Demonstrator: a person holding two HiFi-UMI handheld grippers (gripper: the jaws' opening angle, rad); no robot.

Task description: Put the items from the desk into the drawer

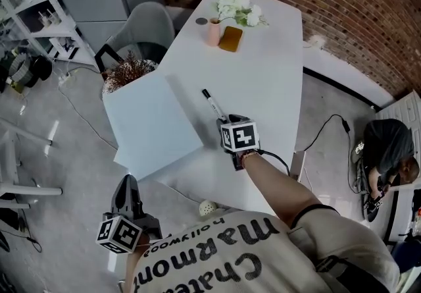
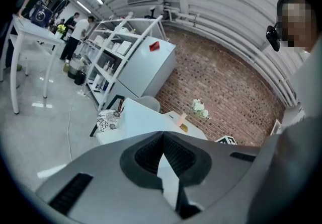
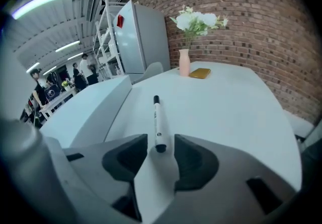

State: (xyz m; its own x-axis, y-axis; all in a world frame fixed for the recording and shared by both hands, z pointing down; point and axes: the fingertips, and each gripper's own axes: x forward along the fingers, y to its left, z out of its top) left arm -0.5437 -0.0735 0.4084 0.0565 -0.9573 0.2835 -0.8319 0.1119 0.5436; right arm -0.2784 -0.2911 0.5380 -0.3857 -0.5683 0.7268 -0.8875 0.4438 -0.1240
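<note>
A white marker pen (image 1: 214,105) with a black cap lies on the white desk (image 1: 270,81). My right gripper (image 1: 227,120) is at its near end. In the right gripper view the pen (image 3: 158,125) points away from me and its near tip lies between the open jaws (image 3: 161,150), with a gap on each side. A pink vase (image 1: 214,31) of white flowers and a flat mustard-brown item (image 1: 231,39) stand at the desk's far end. My left gripper (image 1: 127,183) hangs low over the floor, left of the desk, its jaws (image 2: 162,137) shut on nothing.
A white box-shaped cabinet (image 1: 151,124) butts against the desk's left side; no open drawer shows. Behind it are a dried plant (image 1: 128,73) and a grey chair (image 1: 141,31). A shelf rack (image 1: 39,15) stands far left. A person (image 1: 388,153) crouches at the right. Cables run across the floor.
</note>
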